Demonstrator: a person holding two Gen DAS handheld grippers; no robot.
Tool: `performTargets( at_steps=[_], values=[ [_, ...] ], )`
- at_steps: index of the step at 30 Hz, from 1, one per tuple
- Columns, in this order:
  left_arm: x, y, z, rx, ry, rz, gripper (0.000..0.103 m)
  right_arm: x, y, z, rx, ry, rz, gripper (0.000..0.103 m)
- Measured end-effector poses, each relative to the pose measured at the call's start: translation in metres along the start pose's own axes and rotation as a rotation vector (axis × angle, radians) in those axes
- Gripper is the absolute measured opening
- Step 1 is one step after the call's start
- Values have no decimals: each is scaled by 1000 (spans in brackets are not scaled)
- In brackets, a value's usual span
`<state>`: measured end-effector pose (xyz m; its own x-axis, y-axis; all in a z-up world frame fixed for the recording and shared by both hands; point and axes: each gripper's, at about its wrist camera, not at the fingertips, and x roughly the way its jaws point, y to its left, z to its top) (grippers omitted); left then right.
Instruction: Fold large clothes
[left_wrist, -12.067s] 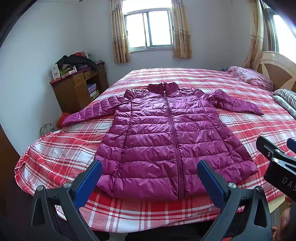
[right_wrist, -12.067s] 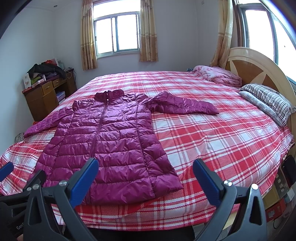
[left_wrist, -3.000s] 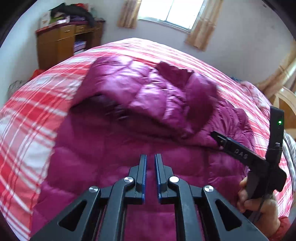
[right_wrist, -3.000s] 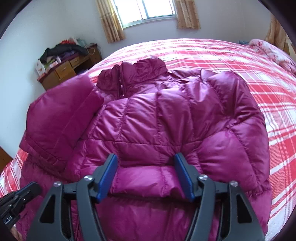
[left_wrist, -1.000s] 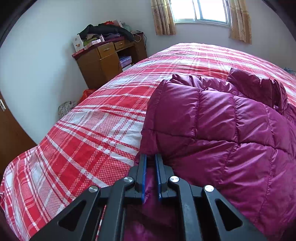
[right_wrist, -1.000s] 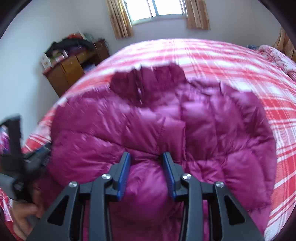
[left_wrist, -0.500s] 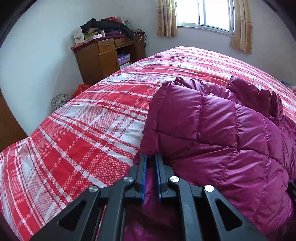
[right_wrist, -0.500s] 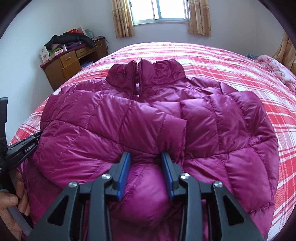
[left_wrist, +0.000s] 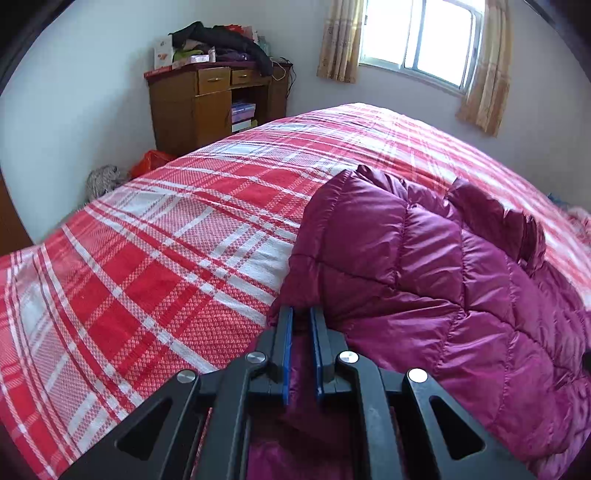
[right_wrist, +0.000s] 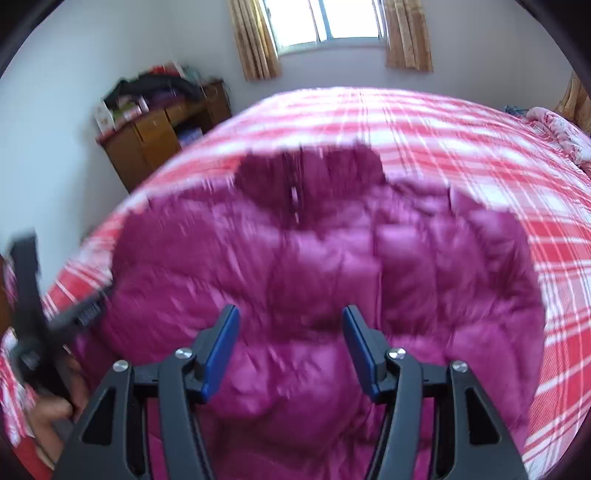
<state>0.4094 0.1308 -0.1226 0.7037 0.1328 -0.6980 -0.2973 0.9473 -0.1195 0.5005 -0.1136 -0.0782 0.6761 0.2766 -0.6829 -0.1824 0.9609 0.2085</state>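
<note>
A magenta quilted down jacket (left_wrist: 424, 273) lies folded on the red plaid bed (left_wrist: 166, 258), collar toward the window. My left gripper (left_wrist: 301, 314) is shut on the jacket's left edge near the bed surface. In the right wrist view, which is motion-blurred, the jacket (right_wrist: 332, 258) fills the middle and my right gripper (right_wrist: 290, 314) is open just above its near part, holding nothing. The left gripper also shows in the right wrist view (right_wrist: 85, 314) at the jacket's left edge.
A wooden cabinet (left_wrist: 210, 103) piled with clothes and boxes stands by the wall left of the bed. A window with curtains (left_wrist: 417, 40) is behind. A pink blanket (right_wrist: 554, 125) lies at the bed's far right.
My right gripper has opened and let go of the jacket fold it was pinching. My left gripper stays shut on the jacket's edge with little movement.
</note>
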Motion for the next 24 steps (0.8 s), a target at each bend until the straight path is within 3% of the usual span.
performTargets(
  at_steps=[2, 4, 5, 6, 7, 8, 14, 17, 20, 24],
  values=[
    [-15, 7, -2, -52, -61, -23, 9, -2, -6, 30, 27, -13, -3, 77],
    [-31, 12, -4, -77, -137, -17, 12, 7, -17, 65, 85, -4, -9, 81],
    [-34, 13, -4, -84, -150, -18, 29, 15, -22, 80, 103, 13, -22, 81],
    [-34, 14, -3, -90, -151, -19, 60, 28, -26, 95, 115, 40, -38, 81],
    [-33, 14, -3, -102, -145, -16, 74, 42, -31, 109, 136, 68, -59, 81],
    [-33, 16, -3, -112, -149, -14, 80, 53, -36, 118, 155, 92, -80, 81],
    [-32, 25, -4, -163, -154, -17, 80, 128, -60, 152, 285, 256, -126, 81],
    [-28, 27, -5, -167, -136, -20, 80, 158, -60, 160, 279, 318, -133, 81],
    [-25, 24, -5, -157, -125, -21, 80, 179, -62, 158, 274, 403, -217, 80],
    [-23, 24, -6, -154, -114, -22, 80, 182, -64, 143, 264, 476, -239, 76]
  ],
)
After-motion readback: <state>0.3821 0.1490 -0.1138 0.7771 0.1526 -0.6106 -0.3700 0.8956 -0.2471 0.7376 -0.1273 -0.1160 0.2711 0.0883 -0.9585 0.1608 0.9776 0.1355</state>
